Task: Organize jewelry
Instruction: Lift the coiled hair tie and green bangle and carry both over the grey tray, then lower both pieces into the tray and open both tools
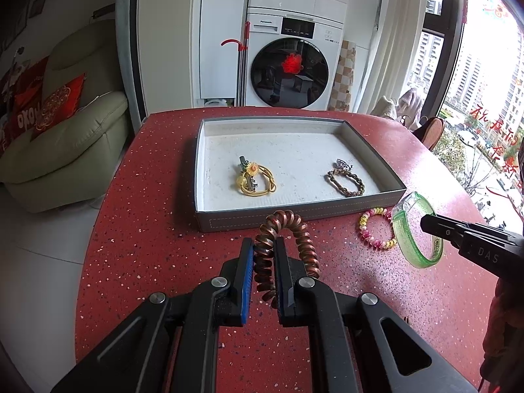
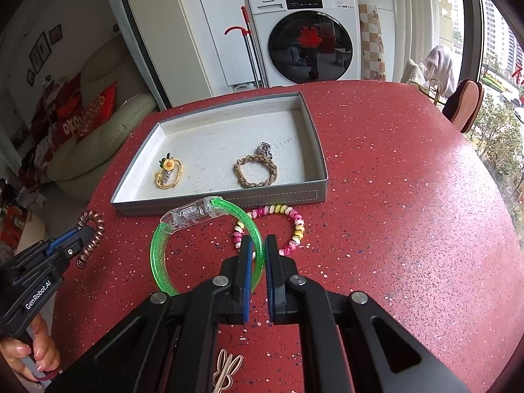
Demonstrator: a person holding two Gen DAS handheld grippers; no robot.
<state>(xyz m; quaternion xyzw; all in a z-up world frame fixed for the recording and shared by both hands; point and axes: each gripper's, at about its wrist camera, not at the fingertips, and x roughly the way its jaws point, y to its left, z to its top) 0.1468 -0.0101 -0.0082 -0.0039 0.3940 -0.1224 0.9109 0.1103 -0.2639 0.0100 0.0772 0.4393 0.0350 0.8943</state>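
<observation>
My left gripper is shut on a copper spiral hair tie and holds it just in front of the grey tray; it also shows in the right wrist view. My right gripper is shut on a green glitter bangle with a clear clasp, lifted above the red table; the bangle also shows in the left wrist view. In the tray lie a yellow flower hair tie and a brown braided bracelet with a silver charm. A pink and yellow spiral hair tie lies on the table by the tray.
The red speckled table has a rounded edge. A small gold rabbit-shaped clip lies near the front under my right gripper. A washing machine, a sofa and a window stand beyond the table.
</observation>
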